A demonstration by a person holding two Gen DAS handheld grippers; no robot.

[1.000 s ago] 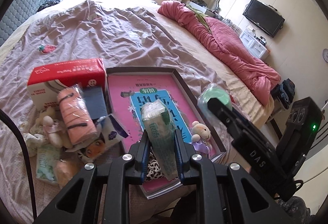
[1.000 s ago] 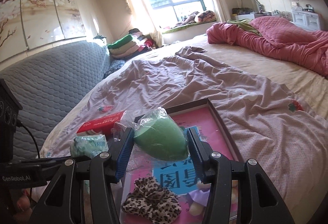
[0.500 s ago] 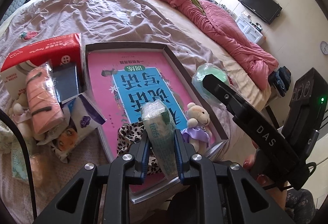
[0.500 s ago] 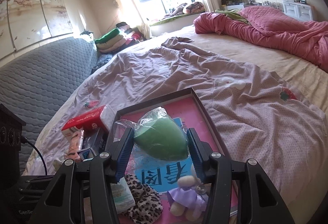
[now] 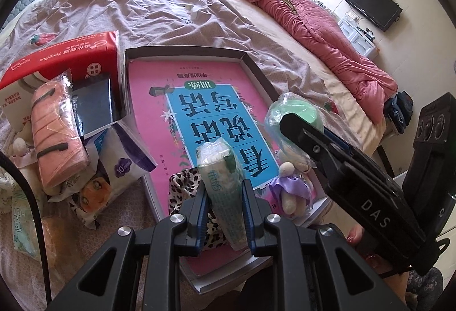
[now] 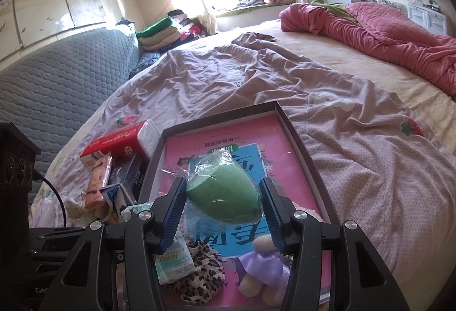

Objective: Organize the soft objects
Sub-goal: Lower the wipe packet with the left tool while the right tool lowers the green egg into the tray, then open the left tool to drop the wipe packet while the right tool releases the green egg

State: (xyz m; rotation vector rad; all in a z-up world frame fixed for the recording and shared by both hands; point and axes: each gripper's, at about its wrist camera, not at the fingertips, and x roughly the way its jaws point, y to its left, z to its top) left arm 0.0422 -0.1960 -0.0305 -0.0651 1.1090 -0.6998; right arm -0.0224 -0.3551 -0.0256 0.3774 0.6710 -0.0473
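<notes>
both grippers have come closer over the tray (image 5: 258,74) during the last second, so the tray with its pink and blue book cover (image 5: 199,111) now lies right below and ahead of the jaws, while before it was further off. i judge this means the two held things are about to be put down inside the tray, where other soft items already wait.

left gripper (image 5: 223,198) has its jaws pressed on a tissue pack (image 5: 221,168), a slim pack in pale green crinkly plastic, standing up between the blue pads. right gripper (image 6: 223,201) has its jaws pinching a green sponge (image 6: 223,197), egg-shaped and smooth, wrapped in thin clear film that sticks out loosely on the left of the jaws.

just below the jaws, at the near end of the tray, lie a leopard scrunchie (image 6: 196,279) of gathered cloth and a small plush doll (image 6: 259,268) with a purple satin dress. to the left of the jaws, outside the tray on the wrinkled bed sheet (image 6: 356,154), there is a pile: a red tissue box (image 5: 62,57), a rolled pink towel (image 5: 55,140) in plastic, and some flat packets. these probably have to go in later.
</notes>
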